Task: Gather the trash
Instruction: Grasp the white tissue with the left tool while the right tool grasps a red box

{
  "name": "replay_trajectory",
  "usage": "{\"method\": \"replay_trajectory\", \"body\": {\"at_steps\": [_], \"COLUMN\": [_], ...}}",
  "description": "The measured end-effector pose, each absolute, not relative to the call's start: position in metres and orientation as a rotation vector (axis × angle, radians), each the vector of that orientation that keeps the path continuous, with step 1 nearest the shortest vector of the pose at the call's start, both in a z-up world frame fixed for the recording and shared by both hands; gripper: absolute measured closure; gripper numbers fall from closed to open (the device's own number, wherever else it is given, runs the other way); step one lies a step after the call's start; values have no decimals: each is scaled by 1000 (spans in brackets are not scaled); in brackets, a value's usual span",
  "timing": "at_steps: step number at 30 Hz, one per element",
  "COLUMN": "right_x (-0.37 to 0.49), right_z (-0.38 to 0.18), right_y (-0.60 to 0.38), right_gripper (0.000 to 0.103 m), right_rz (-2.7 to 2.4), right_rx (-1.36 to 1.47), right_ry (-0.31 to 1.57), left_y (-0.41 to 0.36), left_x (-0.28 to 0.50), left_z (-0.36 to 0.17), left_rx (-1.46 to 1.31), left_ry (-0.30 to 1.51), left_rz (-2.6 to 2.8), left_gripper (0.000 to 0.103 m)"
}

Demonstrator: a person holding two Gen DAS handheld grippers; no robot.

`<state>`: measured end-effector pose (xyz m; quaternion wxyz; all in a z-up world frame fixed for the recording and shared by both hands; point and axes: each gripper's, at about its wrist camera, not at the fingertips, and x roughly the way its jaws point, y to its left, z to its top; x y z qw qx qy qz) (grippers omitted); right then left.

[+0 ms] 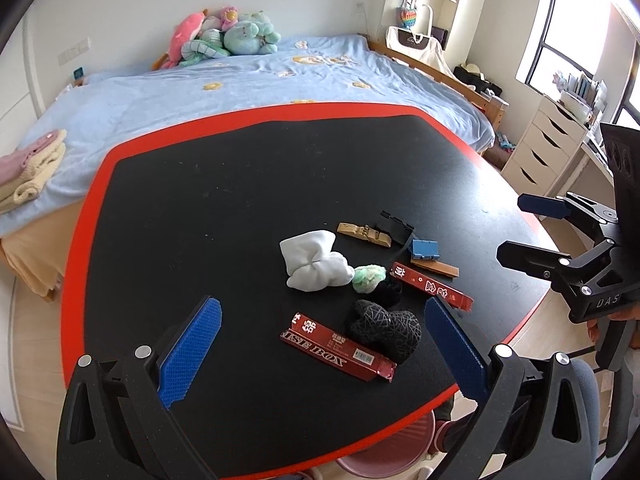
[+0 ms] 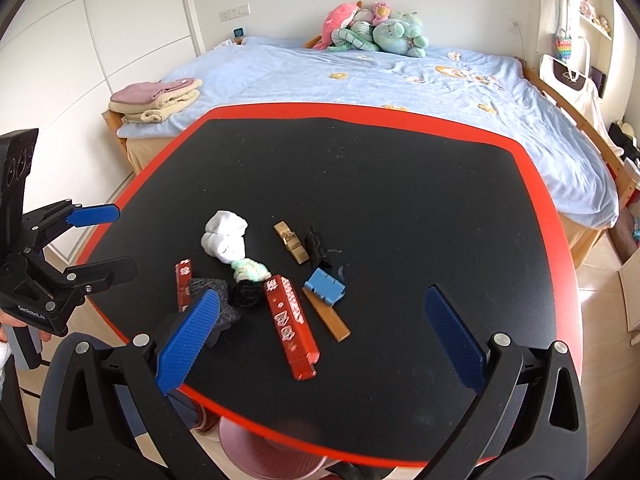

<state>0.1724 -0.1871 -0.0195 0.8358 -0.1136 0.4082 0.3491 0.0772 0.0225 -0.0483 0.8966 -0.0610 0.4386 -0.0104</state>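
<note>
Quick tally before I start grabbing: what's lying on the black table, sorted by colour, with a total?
Red: 2, the long carton and the second carton
White: 1, white sock bundle
Green: 1, fluffy green wad
Black/dark: 3, patterned sock, black wad, black plastic piece
Blue: 1, small blue box
Tan wood: 2, strip and strip
Total: 10

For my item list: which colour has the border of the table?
Red, around a black top; the table border shows best in the right wrist view.
</note>
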Motion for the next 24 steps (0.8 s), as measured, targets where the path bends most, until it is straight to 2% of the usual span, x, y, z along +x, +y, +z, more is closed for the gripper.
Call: {"method": "replay_trajectory", "body": {"at_steps": [12,17,19,21,24], "right_x": [227,241,245,247,249], "right_z": [-57,-75,-79,-83,-88], "right_y": [-153,-142,-138,-135,-131], "right_gripper": [4,28,35,42,61], "right_rz": [814,856,872,887,902], "right_rx": [-278,-279,-276,-272,-274], "right_ry": [922,963,973,978,989], "left_y": [37,40,41,43,41], "left_x": [133,144,147,151,152], "left_z": [-87,-100,-105,-108,-113], "left_rx": [-197,-226,-240,-251,-260], "left_ry": [1013,1032,1041,1052,1063], "left_rz": [-58,-65,-65,-71,-82], "left_gripper": [6,7,13,25,39]}}
